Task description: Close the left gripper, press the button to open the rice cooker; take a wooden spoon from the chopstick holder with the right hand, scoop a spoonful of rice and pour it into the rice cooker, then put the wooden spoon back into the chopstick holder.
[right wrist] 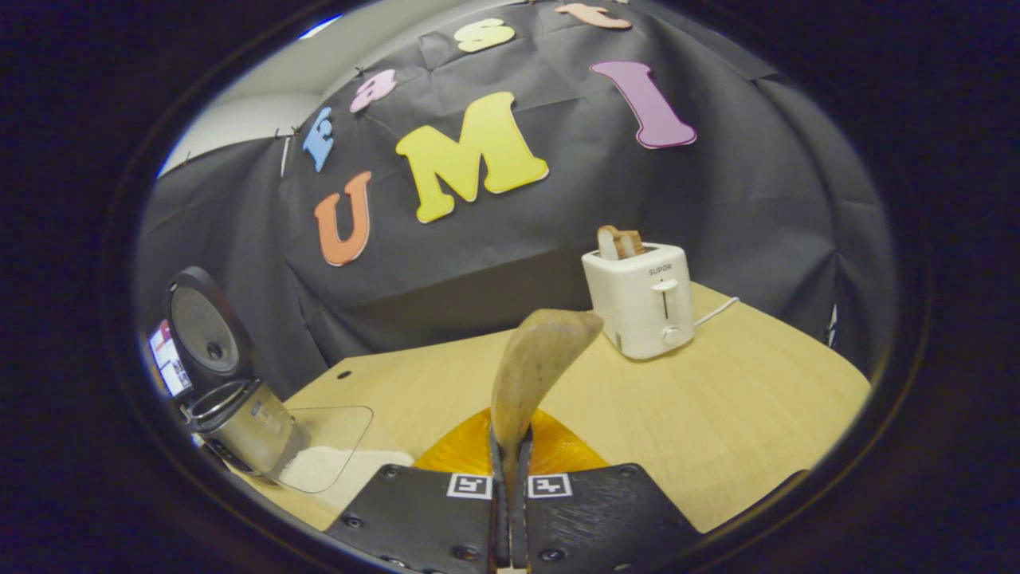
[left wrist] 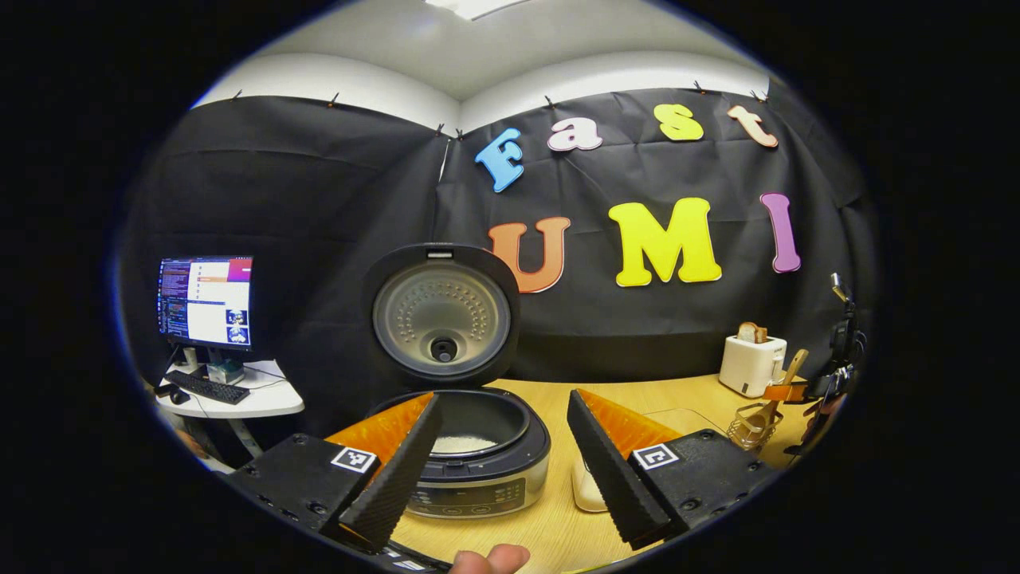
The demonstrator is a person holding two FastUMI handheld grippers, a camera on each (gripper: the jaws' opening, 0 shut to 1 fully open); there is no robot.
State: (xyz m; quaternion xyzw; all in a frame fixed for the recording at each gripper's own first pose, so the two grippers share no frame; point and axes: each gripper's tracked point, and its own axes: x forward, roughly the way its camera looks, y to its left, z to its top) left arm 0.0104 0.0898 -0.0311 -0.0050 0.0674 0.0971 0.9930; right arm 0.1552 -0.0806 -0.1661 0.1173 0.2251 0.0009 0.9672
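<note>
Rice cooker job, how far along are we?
Done: the black and silver rice cooker stands with its round lid up, white rice in its pot. In hand: the right claw is shut on the pale wooden spoon. Left: returning it to the wire chopstick holder. The left claw is open.

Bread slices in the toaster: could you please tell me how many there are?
2 bread slices stand side by side in the top of the white toaster, at the back of the wooden table near the black cloth; any others lower in the slots would be hidden.
</note>
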